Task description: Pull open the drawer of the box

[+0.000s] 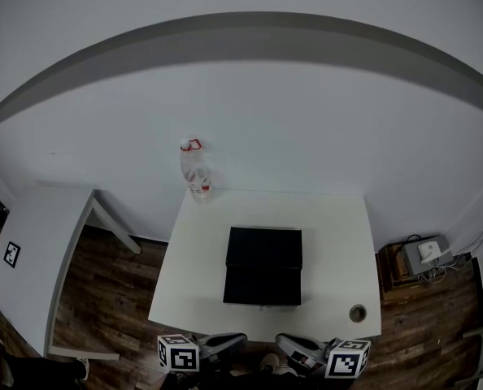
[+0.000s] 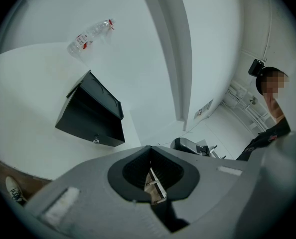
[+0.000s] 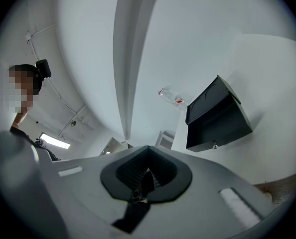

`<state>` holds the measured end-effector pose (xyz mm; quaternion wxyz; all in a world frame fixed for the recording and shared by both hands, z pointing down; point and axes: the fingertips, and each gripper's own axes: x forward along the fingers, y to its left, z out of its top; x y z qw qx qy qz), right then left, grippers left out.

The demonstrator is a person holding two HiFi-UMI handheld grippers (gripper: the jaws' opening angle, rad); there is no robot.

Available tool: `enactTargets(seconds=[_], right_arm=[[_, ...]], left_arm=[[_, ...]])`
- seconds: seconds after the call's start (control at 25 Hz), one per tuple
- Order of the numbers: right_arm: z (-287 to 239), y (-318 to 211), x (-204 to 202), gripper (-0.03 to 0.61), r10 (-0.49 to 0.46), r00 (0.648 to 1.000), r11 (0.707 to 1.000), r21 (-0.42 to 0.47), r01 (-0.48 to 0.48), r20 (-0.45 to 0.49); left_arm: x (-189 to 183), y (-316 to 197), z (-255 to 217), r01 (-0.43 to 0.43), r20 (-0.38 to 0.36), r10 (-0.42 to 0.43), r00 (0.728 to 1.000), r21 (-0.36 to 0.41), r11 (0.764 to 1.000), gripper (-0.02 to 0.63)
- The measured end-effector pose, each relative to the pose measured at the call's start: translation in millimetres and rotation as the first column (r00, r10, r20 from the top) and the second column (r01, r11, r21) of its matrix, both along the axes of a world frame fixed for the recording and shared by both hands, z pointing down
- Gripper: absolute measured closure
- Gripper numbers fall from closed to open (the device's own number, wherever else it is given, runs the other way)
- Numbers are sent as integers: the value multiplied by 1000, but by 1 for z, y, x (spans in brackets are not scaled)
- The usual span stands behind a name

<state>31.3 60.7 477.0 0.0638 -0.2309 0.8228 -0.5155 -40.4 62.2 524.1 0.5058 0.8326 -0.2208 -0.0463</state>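
- See the black box (image 1: 263,265) about mid-table on the white table (image 1: 339,242), knobbed face toward the near edge. Note a clear bottle (image 1: 194,173) at the far edge, well apart from it.
- Read the drawer front (image 2: 90,121) as flush under the lid edge in both gripper views, with a small knob (image 2: 95,140) low on it — no gap, nothing drawn out. Judge the open state wanted by the task as absent.
- Cannot fix the stage from that alone: fits a moment ahead of a pull as well as 1 with the drawer slid back in.
- Find the left gripper (image 2: 150,147) with jaws pressed together and nothing between them. Find the same on the right gripper (image 3: 148,148) — closed and empty.
- Place both grippers off the table's near edge, well apart from the box, with neither touching the knob.
- Lose most of both grippers at the bottom edge of the head view; make out only the 2 marker cubes and the parts beside them.
- Cannot make out the knob in the head view. Cannot tell whether the line across the box there is the lid edge or a seam.
- Cannot identify the small round object (image 1: 357,313) at the table's near right corner. See nothing of the drawer's inside.
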Motion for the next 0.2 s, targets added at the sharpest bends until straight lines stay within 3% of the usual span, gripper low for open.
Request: enactTargets(seconds=[0.2], right_arm=[[-1,0,1,574,2,1000,1000,4,-2,3]], left_arm=[[0,0,0,4,1,-4,1000,0,1000,607]])
